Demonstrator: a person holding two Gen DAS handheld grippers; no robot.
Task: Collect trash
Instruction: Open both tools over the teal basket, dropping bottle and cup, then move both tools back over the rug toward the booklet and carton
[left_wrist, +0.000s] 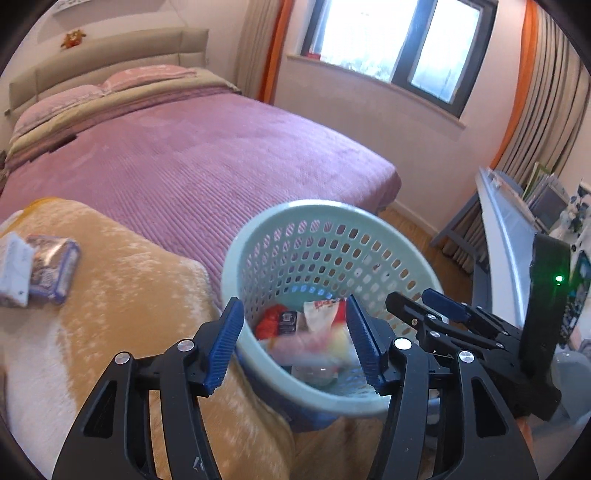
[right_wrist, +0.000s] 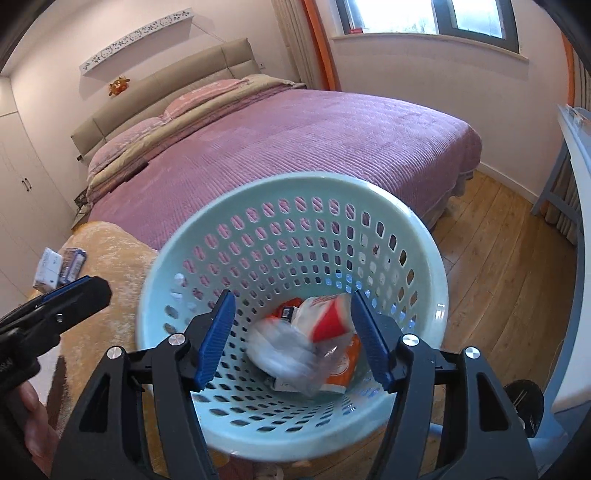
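I see the purple bed (right_wrist: 332, 140) filling the far side, and an orange blanket (left_wrist: 122, 295) lying at its near corner. The pale green basket (right_wrist: 424, 236) stands against the bed's near edge beside that blanket. Trash (right_wrist: 325, 332) lies at the basket's bottom: red-and-white and orange wrappers, plus a blurred white piece that may be in mid-air. My left gripper (left_wrist: 295, 339) hangs over the basket's near rim, jaws spread about halfway, pinching nothing. My right gripper (right_wrist: 295, 339) hangs over the basket's mouth, jaws likewise parted and empty. Two small packets (left_wrist: 37, 269) rest on the blanket's left edge.
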